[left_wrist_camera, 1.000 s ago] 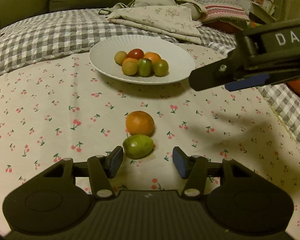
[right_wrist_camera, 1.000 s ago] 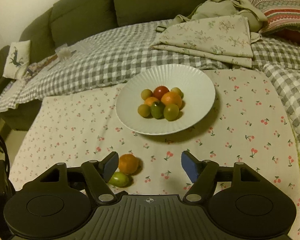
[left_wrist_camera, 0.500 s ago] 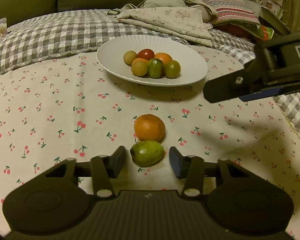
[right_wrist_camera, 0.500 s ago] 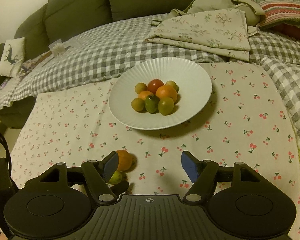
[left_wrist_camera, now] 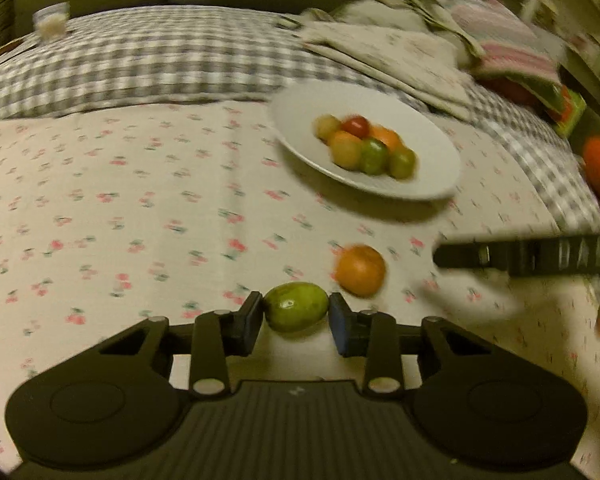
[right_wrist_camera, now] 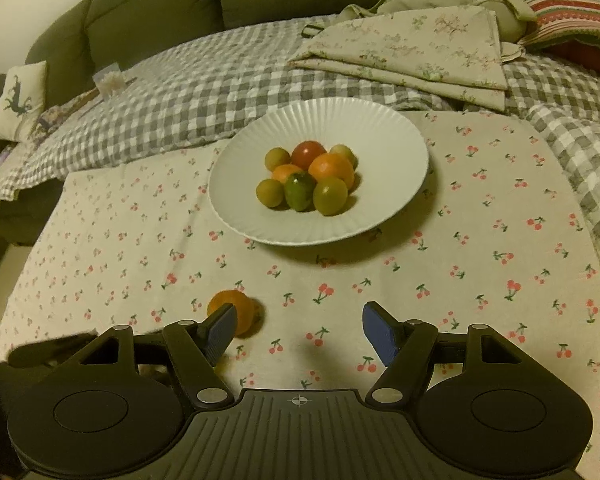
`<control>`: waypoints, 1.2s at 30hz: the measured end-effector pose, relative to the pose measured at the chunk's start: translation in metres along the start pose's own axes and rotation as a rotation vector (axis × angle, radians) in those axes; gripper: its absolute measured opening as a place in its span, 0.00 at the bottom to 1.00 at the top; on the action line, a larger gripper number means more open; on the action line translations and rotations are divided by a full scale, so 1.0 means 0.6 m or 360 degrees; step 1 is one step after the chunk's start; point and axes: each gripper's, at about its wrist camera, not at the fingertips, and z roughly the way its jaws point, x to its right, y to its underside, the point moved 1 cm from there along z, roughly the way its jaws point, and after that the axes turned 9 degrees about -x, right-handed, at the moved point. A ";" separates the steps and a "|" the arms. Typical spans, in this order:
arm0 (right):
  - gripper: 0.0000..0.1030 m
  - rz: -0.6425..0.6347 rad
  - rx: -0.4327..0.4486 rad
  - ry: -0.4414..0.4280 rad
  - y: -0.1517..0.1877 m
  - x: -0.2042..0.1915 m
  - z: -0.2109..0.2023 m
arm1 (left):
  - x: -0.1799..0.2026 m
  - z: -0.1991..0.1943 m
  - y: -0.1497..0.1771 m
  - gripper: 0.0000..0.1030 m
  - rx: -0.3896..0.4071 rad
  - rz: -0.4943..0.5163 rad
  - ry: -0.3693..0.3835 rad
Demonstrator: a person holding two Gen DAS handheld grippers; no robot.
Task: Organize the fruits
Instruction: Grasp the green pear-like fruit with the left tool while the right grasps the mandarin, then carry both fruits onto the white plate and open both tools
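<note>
In the left wrist view, low in the middle of the frame, the left hand-held gripper (left_wrist_camera: 296, 322) is closing its jaws on a green fruit (left_wrist_camera: 297, 306), both pads touching its sides above the cherry-print cloth (left_wrist_camera: 140, 220). An orange fruit (left_wrist_camera: 360, 270) lies just beside it, up and to the right. Farther upper right sits the white plate (left_wrist_camera: 432, 148) of fruits. In the right wrist view, the right hand-held gripper (right_wrist_camera: 298, 330) stands open and empty over the cloth.

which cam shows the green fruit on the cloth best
The left wrist view: the green fruit sits in plain sight between the closing left tongs, whose pads look pressed against it, though the frame is blurred. The right wrist view does not show it; only the loose orange fruit appears there.
</note>
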 end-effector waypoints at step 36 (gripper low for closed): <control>0.32 -0.0286 0.0069 -0.0076 0.014 -0.087 0.072 | -0.078 -0.029 -0.030 0.33 0.0050 -0.0383 -0.0036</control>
